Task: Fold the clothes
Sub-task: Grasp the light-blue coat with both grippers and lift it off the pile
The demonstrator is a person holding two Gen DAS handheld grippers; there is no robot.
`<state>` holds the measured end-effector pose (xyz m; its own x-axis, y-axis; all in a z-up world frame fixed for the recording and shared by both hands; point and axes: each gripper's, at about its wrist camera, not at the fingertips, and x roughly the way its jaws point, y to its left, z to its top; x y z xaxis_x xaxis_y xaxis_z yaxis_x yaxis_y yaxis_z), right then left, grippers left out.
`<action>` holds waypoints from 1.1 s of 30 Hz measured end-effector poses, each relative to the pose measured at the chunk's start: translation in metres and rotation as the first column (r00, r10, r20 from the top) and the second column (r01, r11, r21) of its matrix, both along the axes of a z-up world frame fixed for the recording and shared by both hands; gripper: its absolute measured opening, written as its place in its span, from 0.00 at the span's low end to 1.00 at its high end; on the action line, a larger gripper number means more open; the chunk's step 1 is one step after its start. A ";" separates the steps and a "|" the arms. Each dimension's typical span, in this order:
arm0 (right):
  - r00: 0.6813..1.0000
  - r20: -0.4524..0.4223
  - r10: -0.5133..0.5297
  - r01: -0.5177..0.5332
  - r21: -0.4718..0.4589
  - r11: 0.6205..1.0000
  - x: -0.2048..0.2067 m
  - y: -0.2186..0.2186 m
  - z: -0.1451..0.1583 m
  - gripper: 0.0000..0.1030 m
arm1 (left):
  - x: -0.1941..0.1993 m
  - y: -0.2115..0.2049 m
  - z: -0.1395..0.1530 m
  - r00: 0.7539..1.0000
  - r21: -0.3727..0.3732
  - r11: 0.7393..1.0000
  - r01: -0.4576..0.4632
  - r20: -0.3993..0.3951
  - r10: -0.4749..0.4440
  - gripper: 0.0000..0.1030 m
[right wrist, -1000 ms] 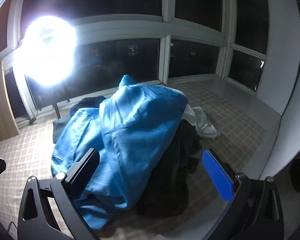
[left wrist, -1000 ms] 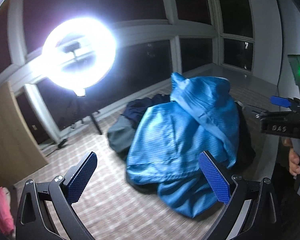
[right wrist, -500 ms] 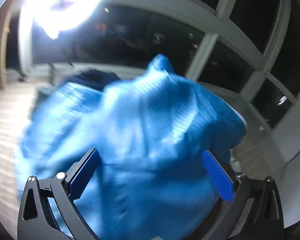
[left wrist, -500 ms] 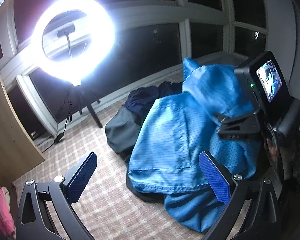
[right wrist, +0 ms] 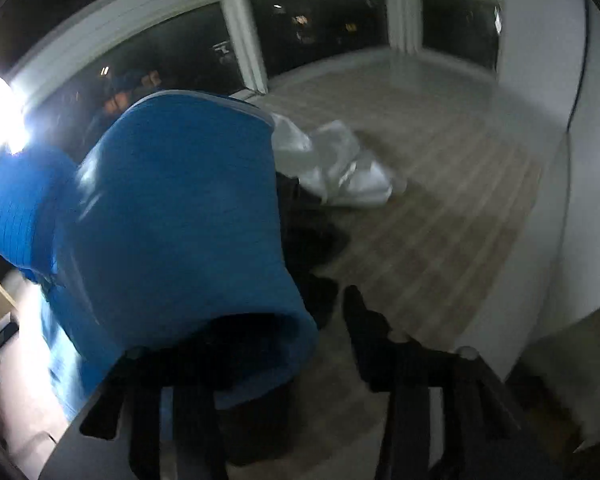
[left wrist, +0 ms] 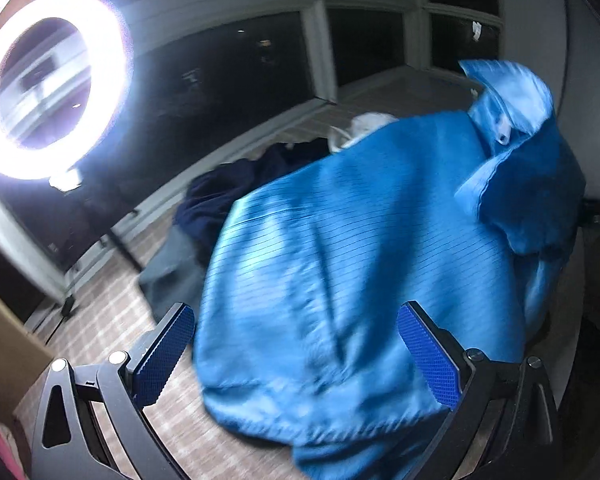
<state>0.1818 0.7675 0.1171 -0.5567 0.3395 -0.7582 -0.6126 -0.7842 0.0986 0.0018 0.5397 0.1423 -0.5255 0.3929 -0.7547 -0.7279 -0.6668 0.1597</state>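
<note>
Blue garment heaped on the checked floor, both grippers over it.

At far left stands a ring light (left wrist: 56,84); bare floor (left wrist: 100,312) lies between it and the pile. The left gripper (left wrist: 296,356) gapes wide, pads clear of the blue garment (left wrist: 340,260), whose long axis runs from near left to far right, collar (left wrist: 504,100) far. The right gripper (right wrist: 284,340) is closing around a blue fold, contact unclear; open floor lies right.

Blue garment (left wrist: 340,280) heaps over dark clothes (left wrist: 236,196); patterned floor (right wrist: 440,216) right lies open.
</note>
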 end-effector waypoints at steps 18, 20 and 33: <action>0.970 -0.236 0.054 -0.114 -0.248 0.962 -0.021 0.035 0.003 0.25 | 0.090 0.027 -0.051 0.929 -0.243 0.915 0.322 -0.104 -0.354 0.99; 0.979 -0.199 0.050 -0.099 -0.241 0.965 -0.016 0.034 -0.001 0.27 | 0.091 0.040 -0.063 0.916 -0.298 0.900 0.319 -0.145 -0.373 0.99; 0.961 -0.216 0.174 -0.218 -0.199 0.956 -0.021 0.005 -0.005 0.34 | -0.027 -0.011 0.018 0.977 0.188 0.974 0.125 0.148 -0.154 0.07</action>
